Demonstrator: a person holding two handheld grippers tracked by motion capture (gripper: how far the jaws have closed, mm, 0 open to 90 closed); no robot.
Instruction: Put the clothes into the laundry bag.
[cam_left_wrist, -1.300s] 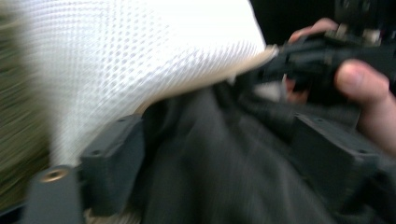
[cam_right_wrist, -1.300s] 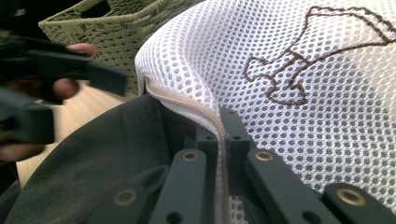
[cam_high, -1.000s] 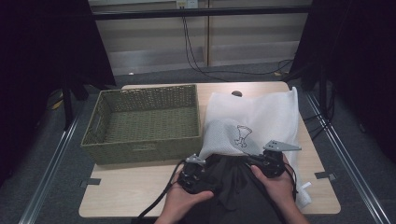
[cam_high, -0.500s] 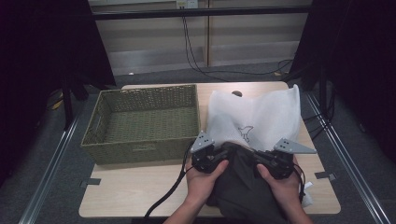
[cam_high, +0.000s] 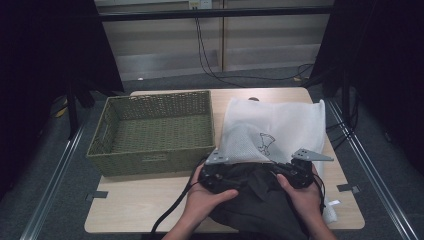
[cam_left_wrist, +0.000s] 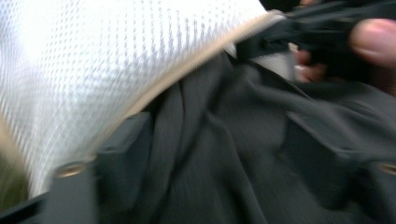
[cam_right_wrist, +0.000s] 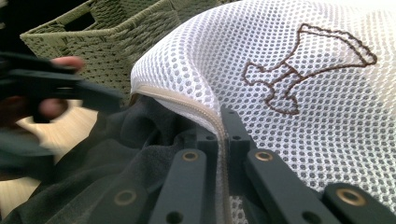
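High view: on the worktop (cam_high: 140, 210), both grippers meet at the mesh bag (cam_high: 280, 125) mouth over dark cloth (cam_high: 260, 205), beside the basket (cam_high: 155, 132).

Left gripper view: fingers (cam_left_wrist: 121, 158) apart, just opening, astride cloth.

Right gripper view: fingers (cam_right_wrist: 205, 140) clamped on the bag's zipper edge.

White mesh bag (cam_high: 280, 125) open-weave; dark garment (cam_high: 260, 205) matt cloth; basket (cam_high: 150, 132) woven, rough.

A pale wooden surface (cam_high: 140, 210) stands on a grey floor (cam_high: 55, 200). Dark curtains (cam_high: 45, 60) hang left and right. Cables (cam_high: 210, 55) run down the far wall (cam_high: 165, 50).
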